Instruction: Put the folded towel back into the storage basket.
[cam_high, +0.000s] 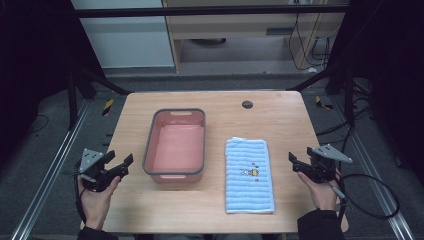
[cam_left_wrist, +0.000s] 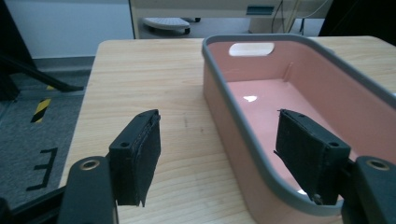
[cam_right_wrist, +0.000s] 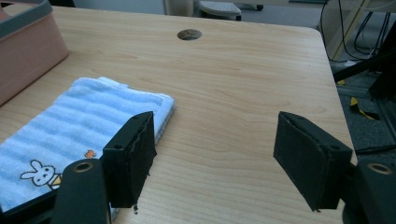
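Both tools parked wide-spread, empty: left gripper (cam_high: 116, 165) at table (cam_high: 220, 210) left edge, right gripper (cam_high: 299, 163) at right edge. Folded towel (cam_high: 248, 175) laid mid-table beside pink bin (cam_high: 175, 146), likely staged for reach.

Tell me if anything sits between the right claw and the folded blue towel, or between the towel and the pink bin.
Nothing visible does. The right claw is open over bare table beside the blue towel. Only bare wood separates the towel from the pink bin, which is empty.

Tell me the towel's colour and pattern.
Light blue with stripes and a small rabbit print: towel, clearest in the right gripper view.
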